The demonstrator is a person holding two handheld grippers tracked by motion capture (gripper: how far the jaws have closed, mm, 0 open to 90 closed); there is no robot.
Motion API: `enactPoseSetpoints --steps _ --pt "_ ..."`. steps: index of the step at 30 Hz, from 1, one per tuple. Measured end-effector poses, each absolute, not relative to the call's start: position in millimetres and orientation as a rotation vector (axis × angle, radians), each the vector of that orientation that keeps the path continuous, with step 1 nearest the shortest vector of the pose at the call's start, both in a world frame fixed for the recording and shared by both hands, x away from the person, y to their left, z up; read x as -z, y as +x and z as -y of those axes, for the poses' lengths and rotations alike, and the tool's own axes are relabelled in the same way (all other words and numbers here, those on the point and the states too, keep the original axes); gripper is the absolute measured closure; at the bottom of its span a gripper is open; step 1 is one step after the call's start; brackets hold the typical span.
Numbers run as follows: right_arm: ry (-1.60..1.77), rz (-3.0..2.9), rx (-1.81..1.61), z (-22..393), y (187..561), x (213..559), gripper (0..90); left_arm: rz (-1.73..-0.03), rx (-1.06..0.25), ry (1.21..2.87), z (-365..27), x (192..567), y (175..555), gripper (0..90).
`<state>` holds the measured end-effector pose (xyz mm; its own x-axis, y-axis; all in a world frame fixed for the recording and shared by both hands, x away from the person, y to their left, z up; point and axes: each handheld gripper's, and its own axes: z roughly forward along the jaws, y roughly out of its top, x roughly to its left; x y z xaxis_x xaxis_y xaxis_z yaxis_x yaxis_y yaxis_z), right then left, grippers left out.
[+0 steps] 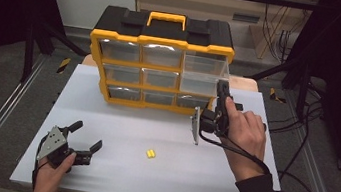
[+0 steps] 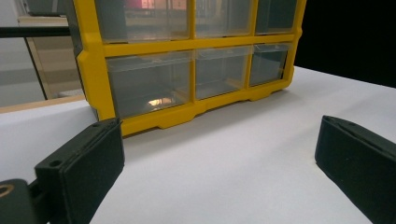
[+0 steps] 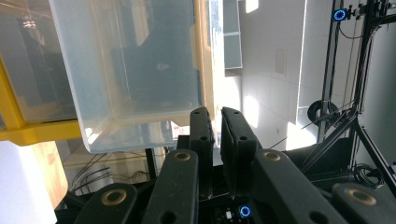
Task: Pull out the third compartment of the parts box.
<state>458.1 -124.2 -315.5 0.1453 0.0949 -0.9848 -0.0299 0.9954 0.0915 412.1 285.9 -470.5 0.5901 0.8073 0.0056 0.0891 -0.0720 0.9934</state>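
On the table: where the work stands, biggest thing first.

Table (image 1: 113, 168): white top; everything in play sits on it.

Organizer (image 1: 159, 64): yellow-and-black case with nine clear drawers, upright at the far middle of the table, carry handle on top.

Drawer (image 1: 206, 66): the top right one is pulled out toward the person and juts past the frame; the other eight look pushed in. From the right gripper view it seems empty, though glare hides part of its floor.

Right gripper (image 1: 222, 89): up against the front right corner of the drawer, jaws pinched nearly together on its thin clear front wall, so it looks clamped on the drawer.

Left gripper (image 1: 86, 138): resting low at the near left of the table, jaws spread wide, nothing between them.

Yellow piece (image 1: 151, 153): small, lying loose in the near middle of the table, well apart from both grippers.

Done, as I judge it: the drawer is opened.

Left: likely picking up the yellow piece, dropping it into the drawer, then pushing the drawer shut.
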Motion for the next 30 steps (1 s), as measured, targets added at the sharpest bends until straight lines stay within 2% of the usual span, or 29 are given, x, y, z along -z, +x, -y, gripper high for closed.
enactPoseSetpoints --steps 30 --pt "0.059 -1.421 -0.102 121.8 452.1 317.0 81.9 -0.780 -0.706 1.559 -285.4 470.5 412.4 1.1"
